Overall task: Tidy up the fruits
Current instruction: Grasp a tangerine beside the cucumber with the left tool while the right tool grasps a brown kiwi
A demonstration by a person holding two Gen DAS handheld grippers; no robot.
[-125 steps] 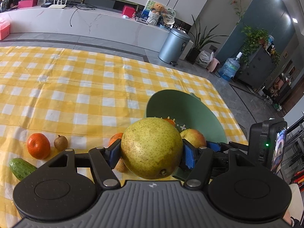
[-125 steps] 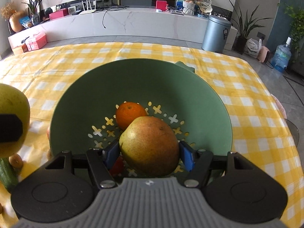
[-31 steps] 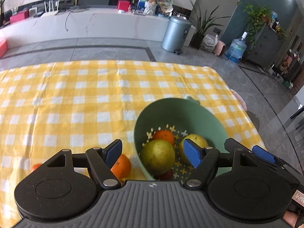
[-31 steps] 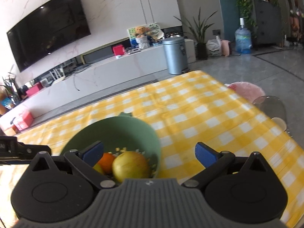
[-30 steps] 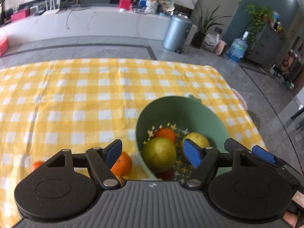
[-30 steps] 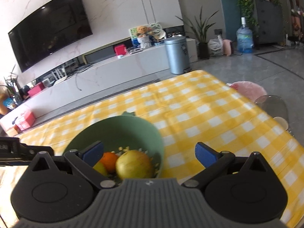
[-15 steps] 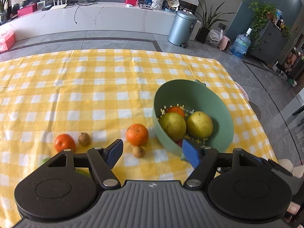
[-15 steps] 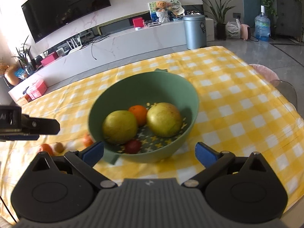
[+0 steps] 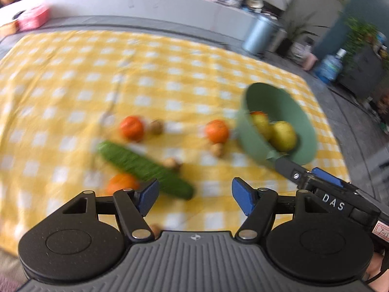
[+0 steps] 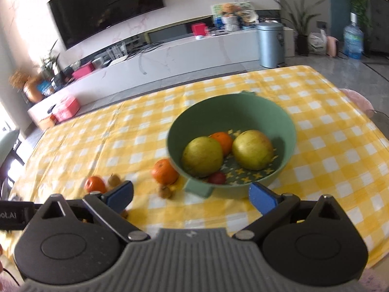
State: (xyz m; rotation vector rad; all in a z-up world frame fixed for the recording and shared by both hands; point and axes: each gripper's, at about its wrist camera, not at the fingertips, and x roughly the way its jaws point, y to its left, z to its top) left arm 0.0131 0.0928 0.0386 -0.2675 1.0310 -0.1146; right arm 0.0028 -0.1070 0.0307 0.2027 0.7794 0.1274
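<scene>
Fruits split: cucumber (image 9: 143,168) and loose oranges (image 9: 131,127) left on the checked cloth (image 10: 328,150); green bowl (image 10: 243,107) right, holding two pears (image 10: 202,156), an orange, something red. Left gripper (image 9: 194,194) and right gripper (image 10: 190,196) spread wide, empty, jaws just narrowing slightly.

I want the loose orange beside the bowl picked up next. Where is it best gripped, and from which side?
Grip the orange across its round middle, coming from above. Set the fingers front and back: the green bowl crowds its right side, and a small brown fruit lies close in front.
</scene>
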